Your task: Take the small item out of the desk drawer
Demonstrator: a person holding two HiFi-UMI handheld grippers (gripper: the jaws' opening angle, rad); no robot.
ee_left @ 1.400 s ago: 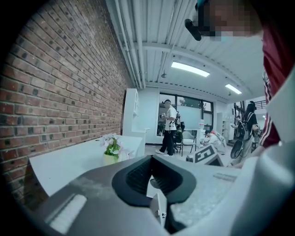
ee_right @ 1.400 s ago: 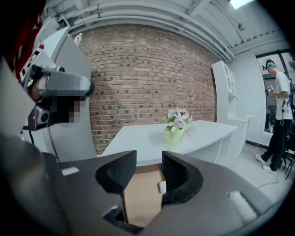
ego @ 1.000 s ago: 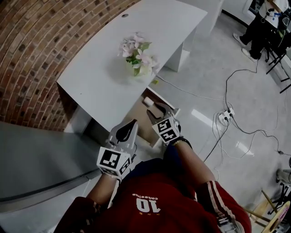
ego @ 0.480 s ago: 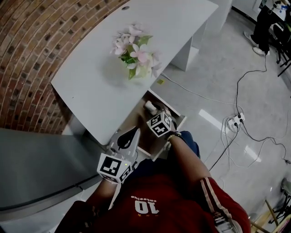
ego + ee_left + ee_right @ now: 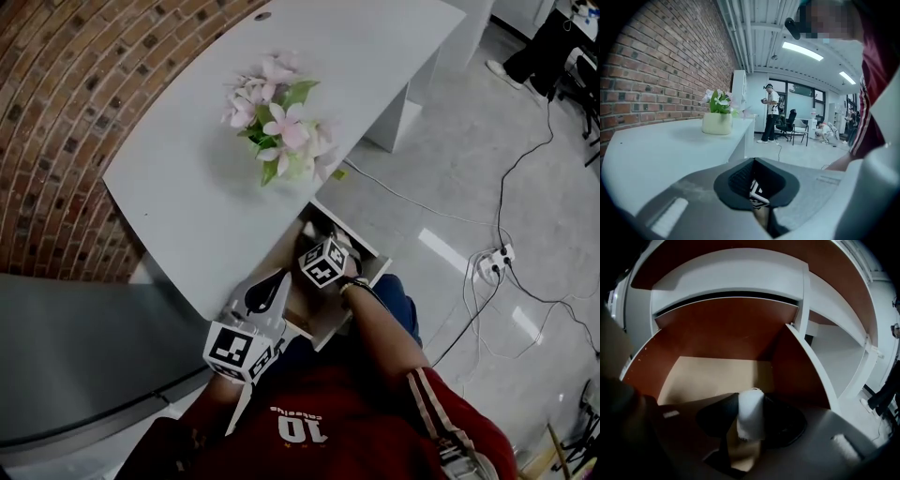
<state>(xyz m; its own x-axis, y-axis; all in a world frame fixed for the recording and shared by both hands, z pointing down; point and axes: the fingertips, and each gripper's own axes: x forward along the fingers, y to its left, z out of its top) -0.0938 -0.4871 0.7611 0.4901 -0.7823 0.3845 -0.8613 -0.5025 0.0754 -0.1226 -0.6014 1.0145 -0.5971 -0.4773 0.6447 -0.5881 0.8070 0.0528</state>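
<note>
The desk drawer (image 5: 372, 263) stands pulled out under the white desk (image 5: 187, 178). My right gripper (image 5: 326, 246) reaches down into it, its marker cube (image 5: 324, 262) on top. In the right gripper view, a small white cylinder-shaped item (image 5: 751, 420) lies on the drawer's tan floor (image 5: 712, 373), right between the wide-spread jaws of the right gripper (image 5: 751, 408); the pads do not seem to press on it. My left gripper (image 5: 279, 277) hovers beside the drawer's near-left corner, shut and holding nothing.
A pot of pink flowers (image 5: 281, 131) stands on the desk above the drawer. A brick wall (image 5: 66, 122) runs along the left. Cables and a power strip (image 5: 495, 264) lie on the floor at right. A person (image 5: 772, 112) stands far across the room.
My right gripper has gone deeper into the drawer, up to the white item. The left gripper has stayed where it was. The head view has swung slightly.
</note>
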